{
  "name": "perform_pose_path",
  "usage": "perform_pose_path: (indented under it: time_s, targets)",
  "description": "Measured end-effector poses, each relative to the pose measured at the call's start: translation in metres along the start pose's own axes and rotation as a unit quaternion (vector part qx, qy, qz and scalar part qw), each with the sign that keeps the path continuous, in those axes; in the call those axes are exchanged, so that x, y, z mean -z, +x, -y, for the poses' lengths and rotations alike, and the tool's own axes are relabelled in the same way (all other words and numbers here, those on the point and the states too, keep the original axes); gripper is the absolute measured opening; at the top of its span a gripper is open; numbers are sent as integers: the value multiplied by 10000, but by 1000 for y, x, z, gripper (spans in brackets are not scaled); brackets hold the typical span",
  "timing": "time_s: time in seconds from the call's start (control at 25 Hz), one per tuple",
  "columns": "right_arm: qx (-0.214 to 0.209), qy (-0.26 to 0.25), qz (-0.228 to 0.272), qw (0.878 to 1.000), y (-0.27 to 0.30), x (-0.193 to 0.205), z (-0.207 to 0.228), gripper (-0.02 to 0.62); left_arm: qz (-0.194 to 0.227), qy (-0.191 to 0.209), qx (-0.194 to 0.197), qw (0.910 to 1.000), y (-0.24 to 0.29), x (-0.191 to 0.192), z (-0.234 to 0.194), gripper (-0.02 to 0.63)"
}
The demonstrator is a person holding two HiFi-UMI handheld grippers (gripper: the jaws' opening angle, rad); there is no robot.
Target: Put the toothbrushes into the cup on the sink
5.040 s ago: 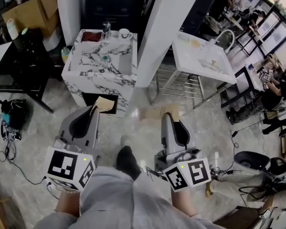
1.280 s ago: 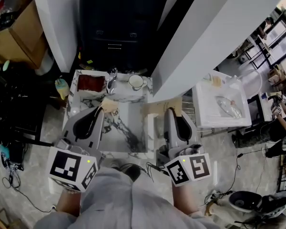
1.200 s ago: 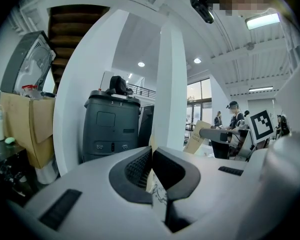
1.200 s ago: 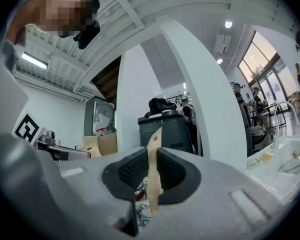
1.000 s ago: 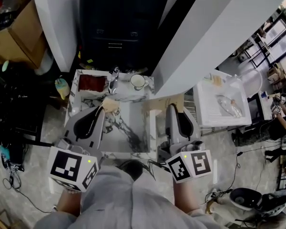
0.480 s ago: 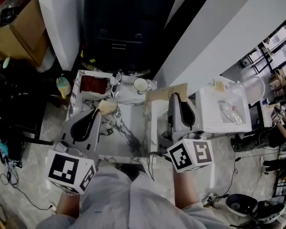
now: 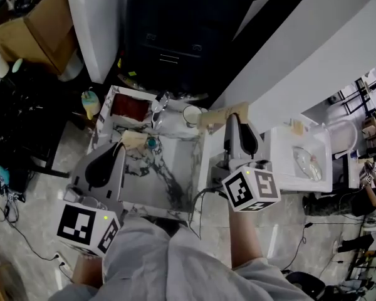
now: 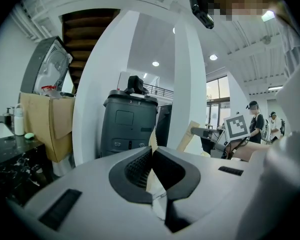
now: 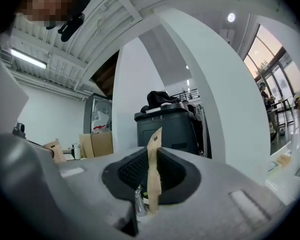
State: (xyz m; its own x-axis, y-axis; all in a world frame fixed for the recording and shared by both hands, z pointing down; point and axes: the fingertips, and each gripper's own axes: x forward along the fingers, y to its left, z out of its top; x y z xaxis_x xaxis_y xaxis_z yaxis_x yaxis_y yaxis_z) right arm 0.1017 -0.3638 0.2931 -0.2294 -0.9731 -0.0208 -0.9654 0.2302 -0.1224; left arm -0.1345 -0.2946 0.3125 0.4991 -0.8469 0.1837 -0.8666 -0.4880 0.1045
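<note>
In the head view a white cup (image 7: 191, 115) stands on the back ledge of the marble sink (image 7: 175, 196), right of the faucet (image 7: 158, 103). My left gripper (image 7: 120, 147) hovers over the basin's left side, shut on a tan paper toothbrush packet (image 7: 133, 138). Over the sink's right rim, just right of the cup, my right gripper (image 7: 233, 119) is shut on a second tan packet (image 7: 223, 114). The left gripper view shows a packet (image 8: 151, 176) pinched between the jaws. The right gripper view shows the other packet (image 9: 153, 174) standing upright in the jaws.
A red-brown pad (image 7: 128, 108) lies on the ledge's left end. A black cabinet (image 7: 169, 42) and a white pillar (image 7: 294, 61) stand behind the sink. A white table (image 7: 301, 180) sits to the right, a cardboard box (image 7: 31, 24) and a dark table (image 7: 25, 118) to the left.
My right gripper has moved forward with its packet, from beside the basin to a spot next to the cup. The left gripper has edged slightly forward over the basin.
</note>
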Motion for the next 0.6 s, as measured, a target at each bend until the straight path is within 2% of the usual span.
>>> perform_pose_path:
  time_s: [0.24,0.6]
  targets:
    - [-74,12,-126,9999,27,17,19,42,23,-100,-447,9989,-3,0,-5,5]
    - [-259,178,-605,9977,64,64,40,42,-80,-190,-998,9948,-3,7,-11,5]
